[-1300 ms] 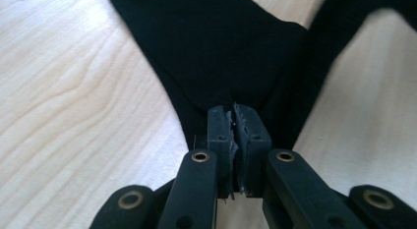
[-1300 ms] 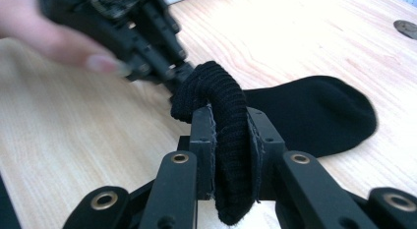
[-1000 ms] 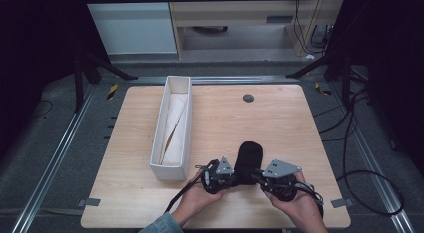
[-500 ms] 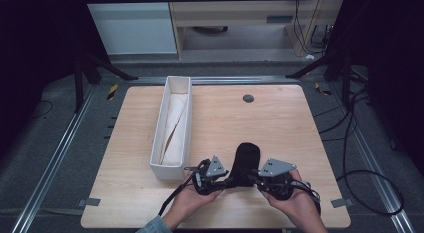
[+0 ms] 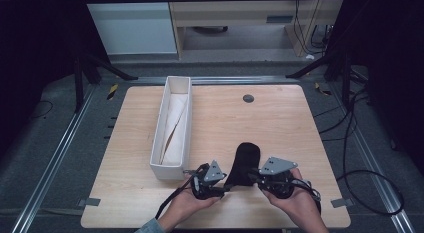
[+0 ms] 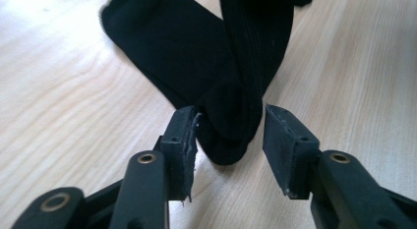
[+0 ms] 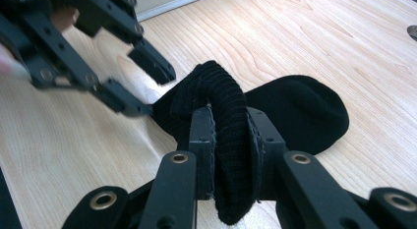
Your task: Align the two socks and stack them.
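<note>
A black sock (image 5: pixel 246 158) lies on the wooden table (image 5: pixel 280 123) near its front edge, folded over itself. In the right gripper view my right gripper (image 7: pixel 231 126) is shut on the sock's ribbed cuff (image 7: pixel 223 99), which bulges up between its pads, and the toe end (image 7: pixel 300 113) lies flat beyond. My left gripper (image 6: pixel 228 126) stands open around the sock's folded end (image 6: pixel 231 135). Its jaws have just been opening, and a gap shows beside the right pad (image 6: pixel 282 140). From above, the left gripper (image 5: pixel 226 185) and right gripper (image 5: pixel 252 177) face each other across the sock.
A long white box (image 5: pixel 170 170) holding pale folded material stands left of the sock, running toward the back. A small dark round disc (image 5: pixel 248 98) sits in the table top at the back. Dark cables trail over the floor on the right.
The left gripper's jaws have opened off the sock's end, and the left hand has drawn back slightly to the left. The right gripper keeps its hold and has not moved.
</note>
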The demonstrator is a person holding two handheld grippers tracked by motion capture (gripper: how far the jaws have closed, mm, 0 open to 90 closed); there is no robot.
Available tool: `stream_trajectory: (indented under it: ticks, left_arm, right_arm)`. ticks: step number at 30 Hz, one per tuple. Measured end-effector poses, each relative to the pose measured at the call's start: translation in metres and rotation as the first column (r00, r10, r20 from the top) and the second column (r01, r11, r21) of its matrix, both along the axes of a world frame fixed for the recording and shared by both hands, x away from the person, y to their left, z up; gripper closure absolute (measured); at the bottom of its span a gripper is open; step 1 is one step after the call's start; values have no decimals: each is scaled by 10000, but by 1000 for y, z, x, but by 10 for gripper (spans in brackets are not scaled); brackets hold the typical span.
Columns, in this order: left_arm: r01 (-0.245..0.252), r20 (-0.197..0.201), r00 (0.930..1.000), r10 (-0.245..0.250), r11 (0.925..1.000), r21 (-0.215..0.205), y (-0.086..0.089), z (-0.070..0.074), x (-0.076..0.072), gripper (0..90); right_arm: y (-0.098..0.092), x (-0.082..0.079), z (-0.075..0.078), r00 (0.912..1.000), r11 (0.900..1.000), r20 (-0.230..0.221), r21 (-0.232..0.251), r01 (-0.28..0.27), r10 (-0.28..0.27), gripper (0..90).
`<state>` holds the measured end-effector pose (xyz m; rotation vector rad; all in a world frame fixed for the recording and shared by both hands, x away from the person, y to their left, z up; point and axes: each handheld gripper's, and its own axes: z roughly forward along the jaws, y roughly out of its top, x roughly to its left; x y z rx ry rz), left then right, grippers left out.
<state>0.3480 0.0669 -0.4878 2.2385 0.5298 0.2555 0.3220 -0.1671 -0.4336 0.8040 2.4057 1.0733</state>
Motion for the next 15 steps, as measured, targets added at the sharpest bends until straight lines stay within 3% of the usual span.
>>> stream_trajectory:
  ticks: [5, 10, 15]
  left_arm:
    - [80, -117, 9999, -79, 9999, 64, -7, -8, 7, 569]
    - [200, -80, 9998, -198, 9995, 253, -13, -10, 13, 718]
    - [257, -380, 9990, -248, 9994, 230, -17, -7, 13, 828]
  right_arm:
    - [-1, 3, 4, 9999, 9999, 71, 73, 89, -90, 758]
    - [-1, 4, 8, 9998, 9998, 115, 151, 151, -153, 758]
    - [-1, 6, 11, 9993, 9994, 196, 140, 319, -322, 758]
